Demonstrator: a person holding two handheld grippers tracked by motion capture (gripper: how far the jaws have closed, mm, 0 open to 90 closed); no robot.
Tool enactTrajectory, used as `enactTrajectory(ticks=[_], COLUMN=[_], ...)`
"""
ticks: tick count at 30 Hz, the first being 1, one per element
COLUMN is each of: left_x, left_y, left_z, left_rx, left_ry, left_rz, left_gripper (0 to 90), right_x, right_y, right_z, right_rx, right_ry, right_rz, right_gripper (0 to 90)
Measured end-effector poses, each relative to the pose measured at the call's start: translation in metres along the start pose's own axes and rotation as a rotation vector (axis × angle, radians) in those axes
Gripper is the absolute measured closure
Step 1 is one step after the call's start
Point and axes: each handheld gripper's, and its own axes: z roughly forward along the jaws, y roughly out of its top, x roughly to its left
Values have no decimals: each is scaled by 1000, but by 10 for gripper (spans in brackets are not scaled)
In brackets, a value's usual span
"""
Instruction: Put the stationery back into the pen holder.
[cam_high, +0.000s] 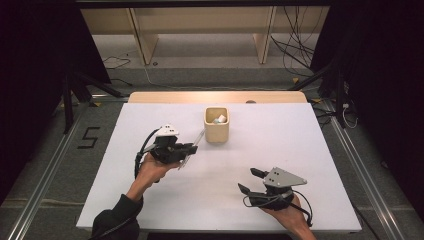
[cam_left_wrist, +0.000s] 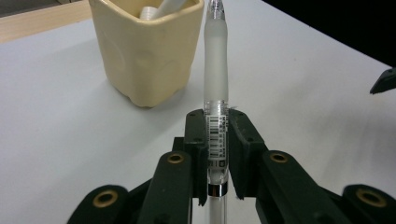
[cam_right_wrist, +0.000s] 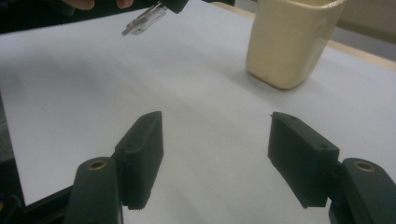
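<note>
Clearly a pen-to-cup step in hand; left gripper (cam_left_wrist: 217, 154) clamped on a clear pen (cam_left_wrist: 216, 93), pads at the barcode part of the barrel, frosted grip end pointing up toward the cream cup (cam_left_wrist: 147, 51); pen held off the white table (cam_high: 150, 200), just beside the cup's near left side in the high view; not yet over the rim.

Right gripper (cam_right_wrist: 215, 154) wide, nothing between its jaws; parked near the front right edge of the table, well apart from the cup.

Cup upright near the table's middle-back; already holds some white item, kind hard to tell.

Next move, by my reading: lift the pen above the rim, tilt it upright, lower, then release; calls for clearing the cup wall and the item inside; a nudge could tip the cup.

Cables lie on the floor beyond.
</note>
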Motion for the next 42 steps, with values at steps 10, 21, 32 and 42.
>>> enactTrajectory(ticks=[10,21,32,42], left_x=[8,23,36,47], left_y=[7,27,61,86], left_z=[1,19,30,41], left_rx=[-109,-183,-243,-289], left_ry=[44,53,65,80], left_rz=[-54,-125,-149,-156], left_gripper=[786,786,786,786], right_x=[-6,-10,-8,-6], right_y=[-8,-18,-22,-24], right_z=[-6,-13,-13,-14], right_rx=[-4,-10,-11,-7], right_ry=[4,15,23,34], right_rz=[78,145,157,159], right_gripper=[346,326,320,315])
